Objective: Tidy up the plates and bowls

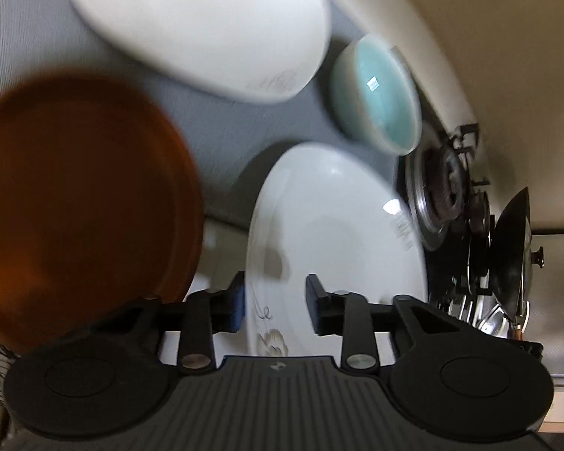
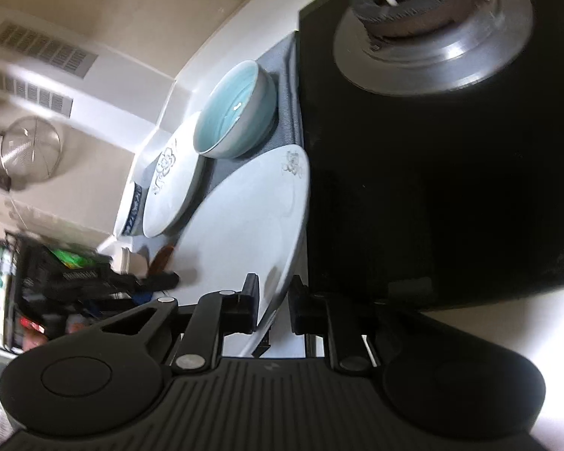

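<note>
A large white plate with a flower print (image 1: 334,240) lies on the grey mat, and its near rim sits between the fingers of my left gripper (image 1: 274,302), which are apart and not pressing it. My right gripper (image 2: 272,302) straddles the rim of the same plate (image 2: 244,218), with gaps on both sides. A pale blue bowl (image 1: 379,94) (image 2: 237,109) stands beyond it. A second white flower plate (image 1: 206,26) (image 2: 173,184) lies further off. An orange-brown plate (image 1: 82,203) is to the left. A blue-patterned bowl (image 2: 133,210) shows behind.
A gas burner (image 1: 443,191) (image 2: 425,11) on a black hob borders the mat. A wok with a lid (image 1: 507,263) stands on the far burner. A wire rack with groceries (image 2: 45,285) and a hanging strainer (image 2: 30,150) are off to the left.
</note>
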A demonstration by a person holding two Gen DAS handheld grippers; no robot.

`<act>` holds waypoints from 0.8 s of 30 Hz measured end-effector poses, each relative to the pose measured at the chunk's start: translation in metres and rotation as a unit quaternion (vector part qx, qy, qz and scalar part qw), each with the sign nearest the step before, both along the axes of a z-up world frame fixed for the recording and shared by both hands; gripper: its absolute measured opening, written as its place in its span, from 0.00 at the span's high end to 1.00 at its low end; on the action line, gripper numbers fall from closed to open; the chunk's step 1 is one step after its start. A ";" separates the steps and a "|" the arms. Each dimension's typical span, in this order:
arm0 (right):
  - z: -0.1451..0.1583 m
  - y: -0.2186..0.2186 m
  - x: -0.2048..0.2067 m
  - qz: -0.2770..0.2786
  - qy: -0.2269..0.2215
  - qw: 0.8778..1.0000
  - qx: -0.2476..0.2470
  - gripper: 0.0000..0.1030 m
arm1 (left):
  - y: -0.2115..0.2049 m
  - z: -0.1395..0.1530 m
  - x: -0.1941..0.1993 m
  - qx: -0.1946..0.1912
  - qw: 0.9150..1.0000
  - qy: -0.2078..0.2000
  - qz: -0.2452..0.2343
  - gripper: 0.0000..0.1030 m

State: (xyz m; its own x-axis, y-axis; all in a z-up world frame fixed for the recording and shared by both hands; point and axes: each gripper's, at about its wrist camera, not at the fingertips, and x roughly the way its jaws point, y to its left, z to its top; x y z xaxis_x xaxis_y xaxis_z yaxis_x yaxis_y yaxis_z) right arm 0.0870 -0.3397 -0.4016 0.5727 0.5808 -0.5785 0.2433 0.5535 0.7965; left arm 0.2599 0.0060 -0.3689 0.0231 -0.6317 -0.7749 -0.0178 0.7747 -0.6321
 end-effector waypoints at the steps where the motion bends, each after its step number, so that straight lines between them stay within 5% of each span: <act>1: -0.004 -0.003 -0.001 -0.011 0.005 1.000 0.019 0.87 | -0.001 -0.008 0.001 -0.002 1.000 0.018 -0.002 0.66; 4: -0.015 -0.010 -0.003 -0.026 0.021 0.997 0.067 0.87 | 0.005 -0.016 0.006 -0.039 0.999 0.032 0.005 0.56; 8: -0.018 -0.004 0.001 -0.003 0.032 0.999 0.026 0.88 | -0.006 -0.014 0.008 -0.035 0.999 0.013 -0.016 0.48; 10: -0.018 -0.003 0.002 -0.003 0.030 0.999 0.020 0.88 | -0.014 -0.004 0.004 -0.004 1.000 -0.010 -0.030 0.52; 12: -0.011 -0.003 0.002 -0.003 0.020 1.000 0.010 0.88 | -0.019 0.003 -0.002 0.033 0.998 -0.031 -0.049 0.70; 15: -0.004 -0.008 0.000 -0.005 0.015 1.000 0.022 0.86 | -0.009 0.004 -0.001 0.016 0.999 -0.015 -0.026 0.81; 24: 0.013 -0.008 0.001 0.003 0.006 1.000 0.025 0.85 | 0.009 0.047 -0.010 0.014 0.998 -0.056 -0.014 0.82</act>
